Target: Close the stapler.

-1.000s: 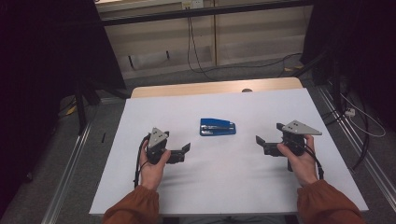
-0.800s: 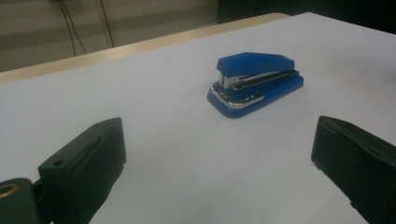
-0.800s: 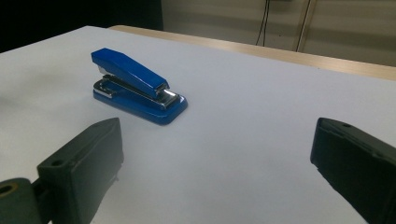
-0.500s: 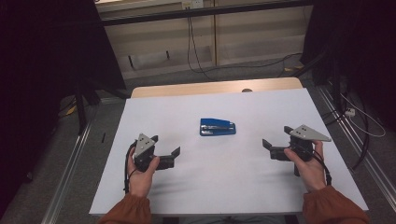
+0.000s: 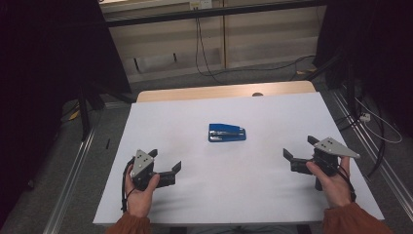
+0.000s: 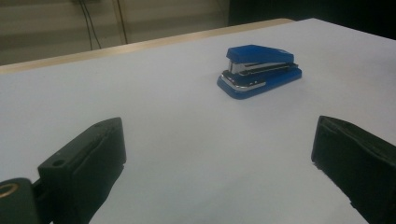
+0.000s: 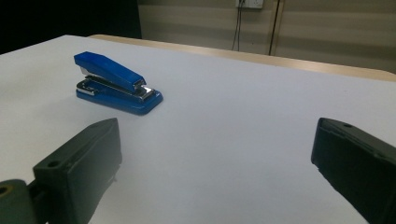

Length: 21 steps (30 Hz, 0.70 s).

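A blue stapler [image 5: 227, 132] lies flat in the middle of the white table [image 5: 234, 195]. My left gripper [image 5: 165, 163] rests near the front left, open, jaws pointing right toward the stapler with nothing between them. My right gripper [image 5: 299, 150] sits at the front right, open and empty as well, jaws pointing left. In the left gripper view the stapler [image 6: 259, 71] stands well beyond the wide-spread jaws, up and to the right. In the right gripper view the stapler [image 7: 116, 83] is ahead at the upper left, its hinge end toward the far side.
The table's wooden far edge [image 5: 224, 91] runs along the back. Black cables [image 5: 204, 53] hang down the wall and trail over the floor behind. Metal rails [image 5: 73, 170] flank the table on both sides.
Both hands have drawn back toward the front edge and outward, away from the stapler. The stapler has stayed where it was.
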### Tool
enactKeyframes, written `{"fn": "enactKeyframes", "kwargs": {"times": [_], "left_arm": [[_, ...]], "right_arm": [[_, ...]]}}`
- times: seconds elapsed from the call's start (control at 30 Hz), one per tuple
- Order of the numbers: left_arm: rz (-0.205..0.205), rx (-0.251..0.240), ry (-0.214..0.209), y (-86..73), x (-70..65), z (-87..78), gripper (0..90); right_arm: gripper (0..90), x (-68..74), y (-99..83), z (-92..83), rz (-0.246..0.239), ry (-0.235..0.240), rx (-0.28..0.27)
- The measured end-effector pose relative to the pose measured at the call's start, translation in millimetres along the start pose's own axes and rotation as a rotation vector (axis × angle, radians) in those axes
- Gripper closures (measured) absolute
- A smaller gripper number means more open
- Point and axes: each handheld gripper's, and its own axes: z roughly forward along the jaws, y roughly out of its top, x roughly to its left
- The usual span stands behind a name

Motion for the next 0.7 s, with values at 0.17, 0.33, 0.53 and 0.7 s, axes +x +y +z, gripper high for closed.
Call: {"fn": "enactKeyframes", "kwargs": {"times": [0.17,0.33,0.53,0.7], "left_arm": [[0.02,-0.009,0.005,-1.1,-0.8,-9.9,3.3],[-0.001,-0.012,0.017,-3.0,0.4,-15.0,3.3],[-0.018,-0.023,0.025,-4.9,1.4,-19.1,3.2],[-0.006,-0.011,0.025,-7.0,0.4,-19.7,3.2]], "right_arm": [[1.2,-1.6,-3.6,-13.5,0.007,-0.019,-0.015],[1.2,-2.6,-10.0,-22.2,0.025,-0.034,-0.013],[1.1,1.2,-17.5,-31.8,0.022,-0.048,-0.025],[1.0,3.6,-22.8,-39.5,0.024,-0.044,-0.018]]}}
